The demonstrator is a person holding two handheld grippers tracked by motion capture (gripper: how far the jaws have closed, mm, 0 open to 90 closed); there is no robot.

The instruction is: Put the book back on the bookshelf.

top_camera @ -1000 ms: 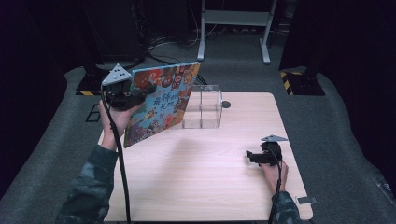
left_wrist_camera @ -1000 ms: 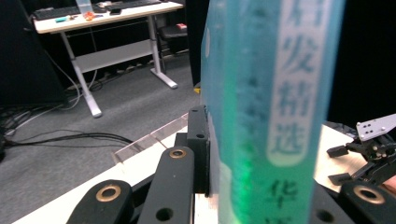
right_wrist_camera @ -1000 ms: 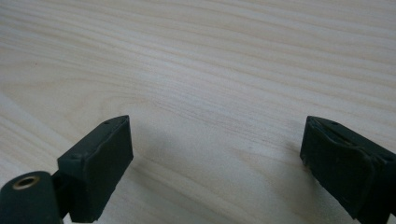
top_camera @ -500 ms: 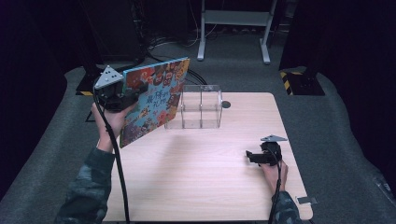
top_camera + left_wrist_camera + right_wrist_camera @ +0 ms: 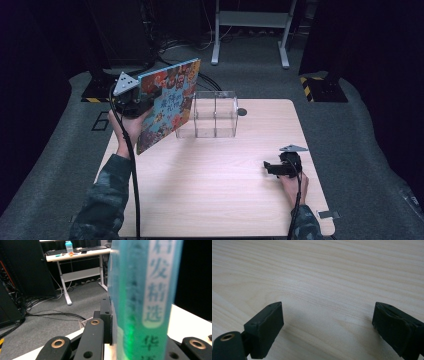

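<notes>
A pale wooden table point(image 5: 210, 195) seen from above, with a clear plastic box point(image 5: 212, 114) standing near its far edge. To the left of the box, the left gripper point(image 5: 145, 102) is clamped on a colourful picture book point(image 5: 167, 107), holding it in the air, tilted, with the cover facing the camera and its right edge overlapping the box's left end. In the left gripper view the book's blue-green spine point(image 5: 145, 300), printed with Chinese characters, stands upright between the black jaws. Well to the right of the box and nearer the person, the right gripper point(image 5: 272, 167) rests low on the tabletop with its jaws spread apart and nothing between them; its own view shows bare wood grain point(image 5: 324, 277) between the two black pads point(image 5: 268, 327)
</notes>
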